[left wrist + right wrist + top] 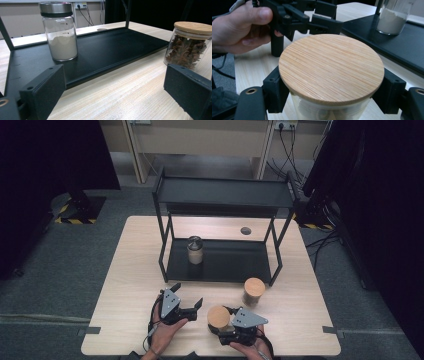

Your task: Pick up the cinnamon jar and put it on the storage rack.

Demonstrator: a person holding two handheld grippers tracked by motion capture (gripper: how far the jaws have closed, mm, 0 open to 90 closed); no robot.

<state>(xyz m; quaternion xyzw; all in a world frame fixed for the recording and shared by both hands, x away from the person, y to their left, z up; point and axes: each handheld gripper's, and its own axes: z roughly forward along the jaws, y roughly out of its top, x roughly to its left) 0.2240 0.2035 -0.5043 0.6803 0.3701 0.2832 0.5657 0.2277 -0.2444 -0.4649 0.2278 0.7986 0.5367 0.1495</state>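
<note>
Right gripper point(226, 326) at the near edge of the surface point(125, 285), jaws pinching a glass jar with a bamboo lid point(218, 317) from both sides just below the lid; in the right gripper view the lid point(331, 68) spans the gap between the two jaws and the glass wall below it sits between the pads, contents too hidden to name. Jar axis upright, lid facing up, so the jar lies straight between the jaws rather than ahead of them. Left gripper point(187, 299) just beside it to the left, jaws spread and holding nothing, pointing toward the rack. Judgement: the right hand is the one that carries; the open lower shelf lies forward and slightly left of the held jar, so the move turns on lifting it over the shelf lip. Next out, a second bamboo-lidded jar point(253, 291) of star anise point(186, 51) stands on the surface just in front of the black two-tier rack point(223, 192), near its right front leg. Farthest, on the lower shelf point(235, 262), a steel-lidded jar point(194, 249) part full of white powder point(62, 46) stands upright toward the left
</note>
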